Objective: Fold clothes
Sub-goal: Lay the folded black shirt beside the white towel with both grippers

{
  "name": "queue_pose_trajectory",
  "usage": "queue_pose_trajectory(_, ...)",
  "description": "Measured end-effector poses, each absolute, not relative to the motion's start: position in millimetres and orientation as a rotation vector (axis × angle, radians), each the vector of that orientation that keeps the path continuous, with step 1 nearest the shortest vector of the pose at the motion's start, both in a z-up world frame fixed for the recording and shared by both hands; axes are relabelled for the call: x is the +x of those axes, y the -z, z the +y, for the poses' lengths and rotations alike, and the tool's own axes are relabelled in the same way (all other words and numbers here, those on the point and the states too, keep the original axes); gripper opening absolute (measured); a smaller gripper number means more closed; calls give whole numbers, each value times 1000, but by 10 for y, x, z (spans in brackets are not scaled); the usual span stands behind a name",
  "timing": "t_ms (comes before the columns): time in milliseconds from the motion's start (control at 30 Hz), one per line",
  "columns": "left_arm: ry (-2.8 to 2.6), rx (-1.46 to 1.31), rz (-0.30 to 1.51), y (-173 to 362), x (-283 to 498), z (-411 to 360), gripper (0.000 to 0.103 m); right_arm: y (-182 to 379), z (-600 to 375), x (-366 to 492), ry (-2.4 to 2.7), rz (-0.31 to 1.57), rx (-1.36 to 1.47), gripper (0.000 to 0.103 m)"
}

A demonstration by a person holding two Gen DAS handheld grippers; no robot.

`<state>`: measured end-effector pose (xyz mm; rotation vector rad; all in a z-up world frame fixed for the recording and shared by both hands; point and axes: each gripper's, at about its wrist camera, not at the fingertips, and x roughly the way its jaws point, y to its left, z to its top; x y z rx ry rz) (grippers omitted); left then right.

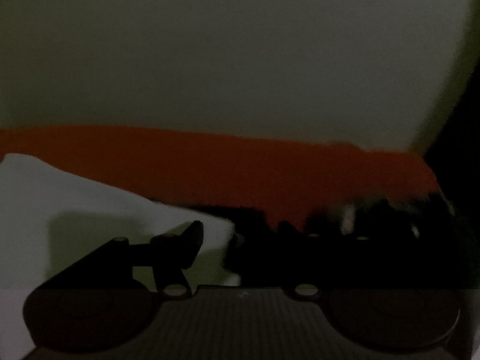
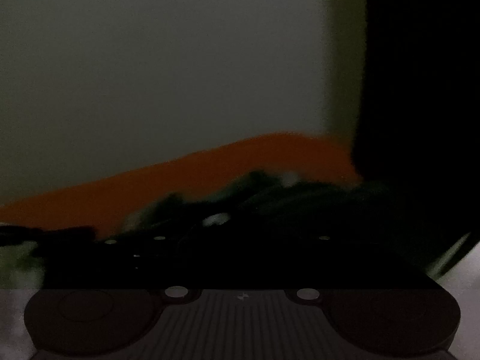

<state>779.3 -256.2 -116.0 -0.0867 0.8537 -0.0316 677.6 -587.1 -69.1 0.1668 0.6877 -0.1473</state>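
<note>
Left hand-held gripper (image 1: 237, 240) looks released, right hand-held gripper (image 2: 216, 246) unclear; dark garment (image 2: 300, 204) lies just ahead, lower centre, sideways.

In the dim, blurred right wrist view, a dark garment (image 2: 270, 210) lies heaped on an orange surface (image 2: 180, 186), just beyond the right gripper (image 2: 240, 249), whose fingers are lost in shadow.

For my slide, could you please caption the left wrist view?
Dim view: left gripper over dark clothing and white cloth on an orange surface.
</note>
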Motion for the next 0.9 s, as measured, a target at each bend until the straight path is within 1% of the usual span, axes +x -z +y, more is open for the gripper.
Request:
queue_pose_trajectory(67, 64, -91, 795, 1024, 7561, -2504, 57, 602, -5948, 6678, 143, 624, 168, 67)
queue_pose_trajectory(133, 103, -22, 768, 950, 7253, -2598, 57, 619, -5913, 6427, 57, 616, 192, 68)
queue_pose_trajectory(200, 146, 55, 765, 941, 6898, -2763, 58, 743, -5750, 6178, -19, 637, 170, 68)
queue_pose_trajectory(333, 196, 138, 784, 1158, 6177, -3076, 59, 1196, -5418, 5913, -52, 697, 36, 67)
queue_pose_trajectory(400, 196, 197, 825, 1338, 5929, -3154, 59, 1421, -5349, 5813, -31, 732, -12, 57)
queue_pose_trajectory(433, 186, 227, 853, 1439, 5839, -3163, 59, 1508, -5371, 5769, -13, 751, -11, 54)
queue_pose_trajectory(467, 167, 255, 881, 1557, 5799, -3131, 56, 1560, -5445, 5704, 3, 767, 6, 52)
queue_pose_trajectory(500, 146, 285, 895, 1640, 5776, -3087, 52, 1586, -5558, 5653, 9, 771, 30, 47)
queue_pose_trajectory(533, 135, 301, 892, 1674, 5754, -3032, 50, 1598, -5666, 5612, 7, 770, 46, 39)
queue_pose_trajectory(567, 139, 296, 881, 1646, 5719, -2976, 48, 1570, -5748, 5568, 10, 769, 57, 19)
queue_pose_trajectory(600, 135, 290, 871, 1595, 5695, -2946, 45, 1536, -5789, 5545, 17, 769, 64, 9)
queue_pose_trajectory(633, 134, 287, 862, 1537, 5667, -2929, 45, 1502, -5831, 5523, 24, 770, 70, 7)
queue_pose_trajectory(667, 137, 286, 852, 1474, 5632, -2939, 45, 1467, -5872, 5500, 31, 770, 76, 8)
queue_pose_trajectory(700, 148, 273, 837, 1397, 5578, -2941, 45, 1436, -5884, 5479, 37, 769, 75, 14)
queue_pose_trajectory(767, 195, 248, 829, 1262, 5455, -2973, 46, 1356, -5798, 5418, 2, 758, 81, 16)
queue_pose_trajectory(833, 219, 304, 839, 1308, 5405, -3072, 46, 1312, -5716, 5400, -51, 767, 112, 17)
queue_pose_trajectory(900, 166, 410, 867, 1487, 5433, -3151, 46, 1423, -5613, 5456, -37, 817, 76, 17)
